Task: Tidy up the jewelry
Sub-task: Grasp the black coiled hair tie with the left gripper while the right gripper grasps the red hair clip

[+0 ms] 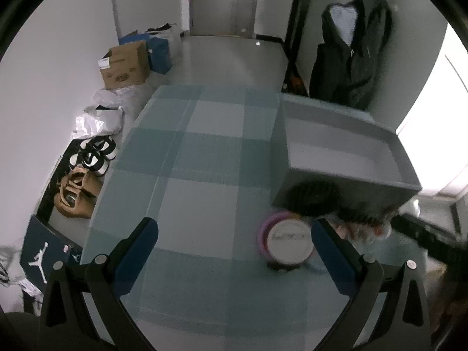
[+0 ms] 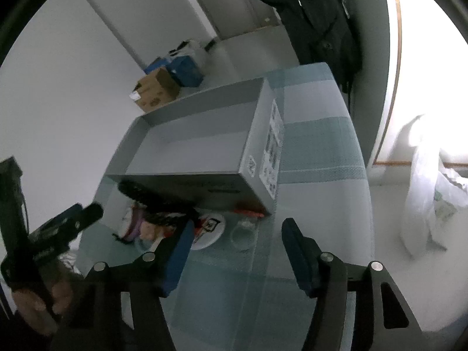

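An open grey box (image 1: 345, 146) stands on the checked tablecloth (image 1: 199, 181); it also shows in the right wrist view (image 2: 204, 143). In front of it lies a blurred pile: a round white lid with a purple rim (image 1: 288, 241), dark bead strands (image 1: 316, 199), a white dish (image 2: 209, 231) and a clear ring-like piece (image 2: 242, 234). My left gripper (image 1: 234, 231) is open and empty above the cloth, left of the pile. My right gripper (image 2: 238, 237) is open and empty just before the dish and clear piece. The left gripper also shows at the left of the right wrist view (image 2: 67, 219).
Cardboard and blue boxes (image 1: 125, 64), plastic bags and shoes (image 1: 96, 152) lie on the floor left of the table. A dark jacket (image 1: 354, 49) hangs behind the box. A white plastic bag (image 2: 430, 193) sits right of the table by a bright window.
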